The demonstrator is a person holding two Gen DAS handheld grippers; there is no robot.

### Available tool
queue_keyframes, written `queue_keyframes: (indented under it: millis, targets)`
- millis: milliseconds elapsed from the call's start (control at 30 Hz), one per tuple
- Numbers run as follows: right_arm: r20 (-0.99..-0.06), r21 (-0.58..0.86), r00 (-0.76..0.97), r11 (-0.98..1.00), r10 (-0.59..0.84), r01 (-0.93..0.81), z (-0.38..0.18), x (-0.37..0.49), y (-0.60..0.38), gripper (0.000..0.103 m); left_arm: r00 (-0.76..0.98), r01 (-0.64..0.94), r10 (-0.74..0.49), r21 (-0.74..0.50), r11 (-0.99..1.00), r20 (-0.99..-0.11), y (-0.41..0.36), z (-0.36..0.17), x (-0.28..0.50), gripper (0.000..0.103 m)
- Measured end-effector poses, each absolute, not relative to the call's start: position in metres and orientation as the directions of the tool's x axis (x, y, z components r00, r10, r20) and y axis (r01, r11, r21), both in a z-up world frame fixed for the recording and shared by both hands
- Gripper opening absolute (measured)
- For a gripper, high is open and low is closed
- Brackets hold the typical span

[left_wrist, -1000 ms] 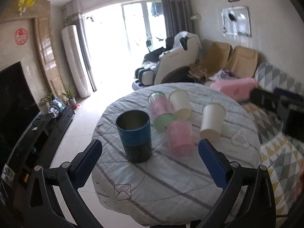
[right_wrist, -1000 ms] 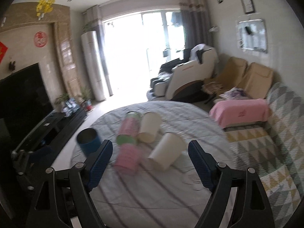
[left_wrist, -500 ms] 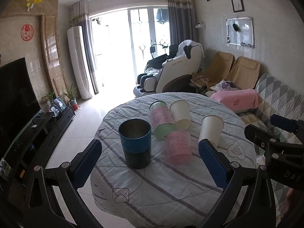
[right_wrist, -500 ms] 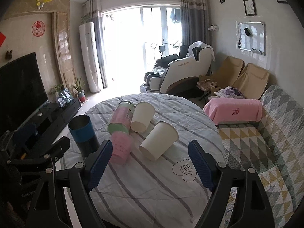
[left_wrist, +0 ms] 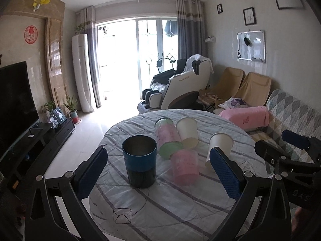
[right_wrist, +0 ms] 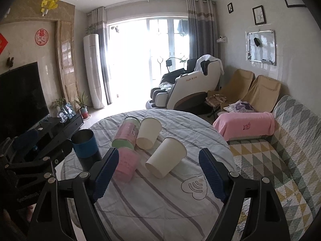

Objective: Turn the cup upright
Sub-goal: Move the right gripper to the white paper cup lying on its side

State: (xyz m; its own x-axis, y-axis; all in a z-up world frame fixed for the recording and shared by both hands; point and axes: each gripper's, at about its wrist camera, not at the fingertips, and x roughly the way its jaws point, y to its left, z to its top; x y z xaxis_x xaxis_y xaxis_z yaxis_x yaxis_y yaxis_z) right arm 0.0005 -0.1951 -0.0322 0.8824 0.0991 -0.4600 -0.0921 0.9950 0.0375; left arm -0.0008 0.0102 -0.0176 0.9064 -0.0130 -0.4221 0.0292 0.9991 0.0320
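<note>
My left tongs hang above the near edge of the round table under its grey-striped quilted cloth, spread wide with nothing between the blue pads. My right tongs are spread just as wide and also hold nothing.

Through the left camera, the steel cup with a blue band and dark base stands upright just ahead, mouth up. Beside it to the right, a translucent pink plastic cup sits with its wider end down on the cloth. Behind that lies a pink tumbler with a pale green end, on its side, touching a white paper cup that also lies on its side. A second white paper cup is partly hidden by my right-hand pad here, so I cannot tell from this view how it rests.

The right camera settles that: this second paper cup lies tipped on its side, mouth pointing up and away, framed between my right pads but untouched. This view also shows a heart-shaped print on the cloth just before it. The left tongs' frame shows at its left edge, near the steel cup.
</note>
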Motion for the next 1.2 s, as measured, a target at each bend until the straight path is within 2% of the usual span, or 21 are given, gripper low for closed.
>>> queue_keyframes:
  millis: [333,600,767,933,1200]
  targets:
    - [-0.509,0.034,0.857,0.997,0.081,-0.074,-0.040,0.009,-0.201,0.083,0.891,0.057,-0.040,0.023,0.998,-0.453,0.006,-0.025,0.006,0.103]
    - [-0.628,0.198,0.768,0.980,0.126,0.002,-0.051,0.038,-0.233,0.083,0.871,0.082,-0.045,0.055,0.995,-0.489,-0.016,-0.034,0.014,0.103]
    - [-0.703,0.397,0.658,0.917,0.271,0.047,-0.076,0.075,-0.254,0.083,0.856,0.114,-0.037,0.119,0.986,-0.516,-0.040,-0.039,0.033,0.103]
    - [-0.717,0.520,0.581,0.851,0.386,0.076,-0.098,0.104,-0.263,0.083,0.831,0.130,-0.010,0.177,0.976,-0.556,-0.059,-0.048,0.061,0.103]
    - [-0.718,0.605,0.512,0.786,0.470,0.126,-0.126,0.151,-0.274,0.083,0.780,0.200,-0.008,0.236,0.951,-0.626,-0.082,-0.060,0.095,0.103]
